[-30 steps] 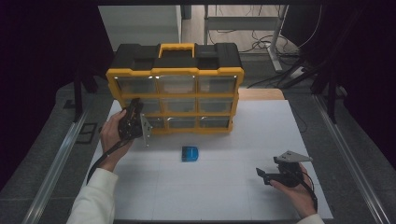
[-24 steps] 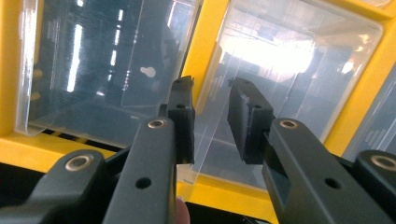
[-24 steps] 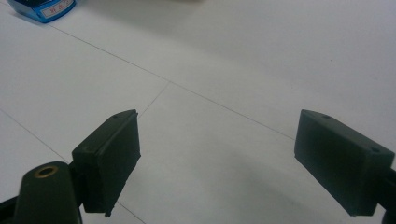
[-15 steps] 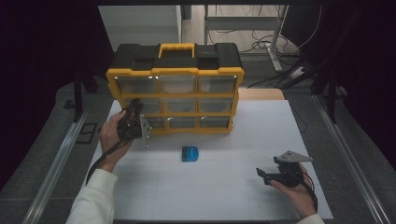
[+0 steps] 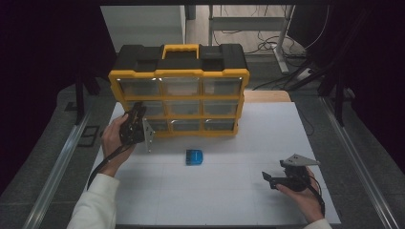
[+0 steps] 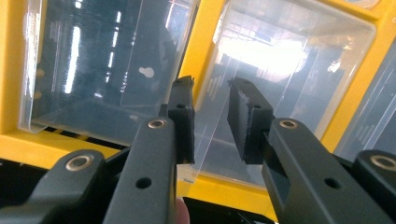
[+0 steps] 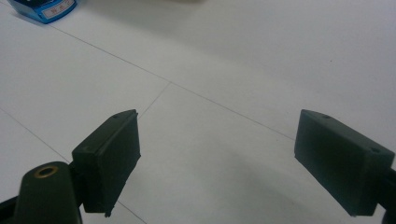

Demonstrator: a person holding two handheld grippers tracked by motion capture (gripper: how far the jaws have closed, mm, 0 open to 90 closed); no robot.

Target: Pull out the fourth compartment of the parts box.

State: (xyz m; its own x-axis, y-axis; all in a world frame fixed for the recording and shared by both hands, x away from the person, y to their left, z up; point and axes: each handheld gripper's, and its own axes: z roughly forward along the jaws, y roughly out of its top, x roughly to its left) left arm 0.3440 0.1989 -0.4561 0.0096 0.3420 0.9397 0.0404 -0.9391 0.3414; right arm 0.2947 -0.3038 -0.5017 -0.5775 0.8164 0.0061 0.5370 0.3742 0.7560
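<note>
1. Practically nothing is being changed between a second ago and now: both hands are being kept where they were, and the blue box (image 5: 194, 157) is being left in the same spot on the white table (image 5: 229, 205).
2. The left gripper (image 5: 137, 113) is being held against the lower left of the yellow storage box (image 5: 179, 76). In the left gripper view its jaws are being kept a narrow gap apart, as before. The left edge of a clear drawer (image 6: 289, 60) is being framed between the fingers (image 6: 183, 116), and no firm pinch on it is being shown.
3. The right gripper (image 5: 266, 177) is being rested low over the table, well apart from the storage box. Its jaws are being held wide apart with only bare table between them.
4. The drawer is being left shut in its slot.
5. Judged from this stillness, a pause is being taken before the pull. The drawer is probably being lined up for opening, and the blue box is likely being kept waiting to be put inside.
</note>
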